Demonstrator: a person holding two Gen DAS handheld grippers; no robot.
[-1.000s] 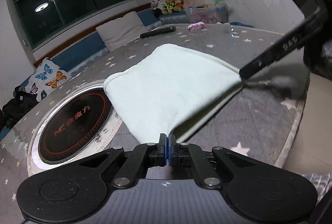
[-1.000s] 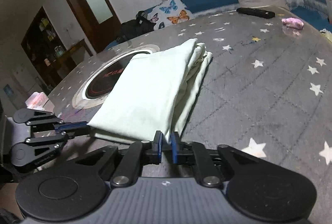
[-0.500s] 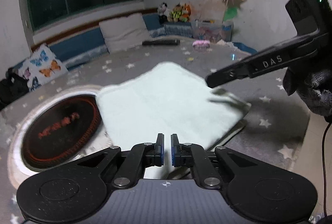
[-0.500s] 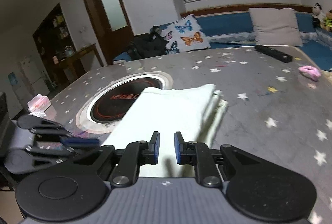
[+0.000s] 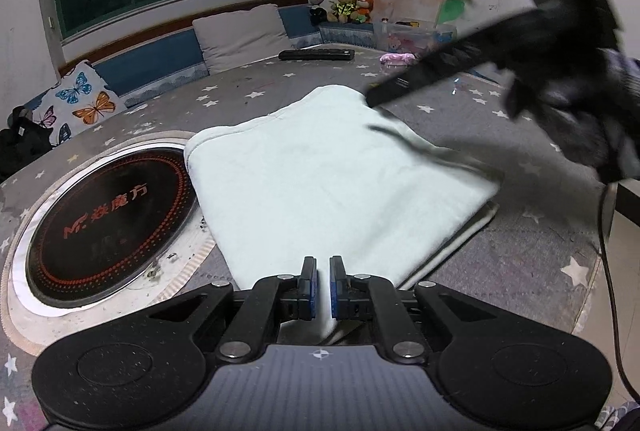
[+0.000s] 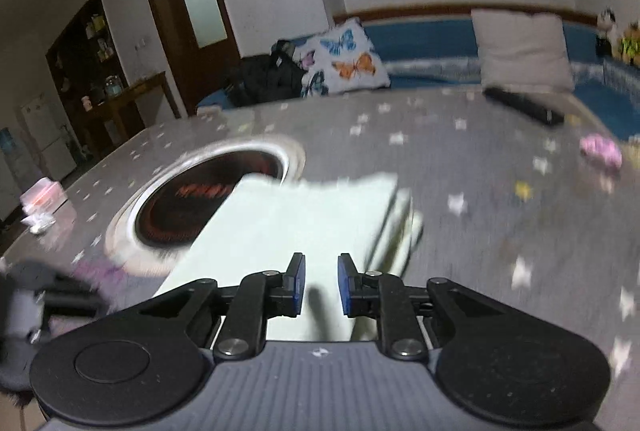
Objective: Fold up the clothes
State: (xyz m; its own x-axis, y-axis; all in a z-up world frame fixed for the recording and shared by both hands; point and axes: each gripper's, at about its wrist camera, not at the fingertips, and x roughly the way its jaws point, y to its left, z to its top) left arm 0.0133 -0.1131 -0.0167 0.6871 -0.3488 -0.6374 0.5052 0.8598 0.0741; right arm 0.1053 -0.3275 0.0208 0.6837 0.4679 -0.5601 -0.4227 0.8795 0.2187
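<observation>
A pale mint garment (image 5: pixel 320 183) lies folded flat on the grey star-patterned table, its left edge over the round hob. It also shows in the right wrist view (image 6: pixel 304 215), blurred. My left gripper (image 5: pixel 323 287) is slightly open and empty, just above the garment's near edge. My right gripper (image 6: pixel 321 283) is open and empty above the garment's near corner. From the left wrist view the right gripper (image 5: pixel 372 99) is a blurred dark bar raised over the garment's far right side.
A round black induction hob (image 5: pixel 104 215) sits in the table left of the garment. A black remote (image 5: pixel 316 54) and a pink object (image 5: pixel 398 58) lie at the far edge. The table's rim (image 5: pixel 592 271) runs close on the right. A pink box (image 6: pixel 42 195) stands far left.
Both grippers let go of the garment's near corners and opened. The garment dropped flat onto the table. The right gripper lifted and swung up over the garment.
</observation>
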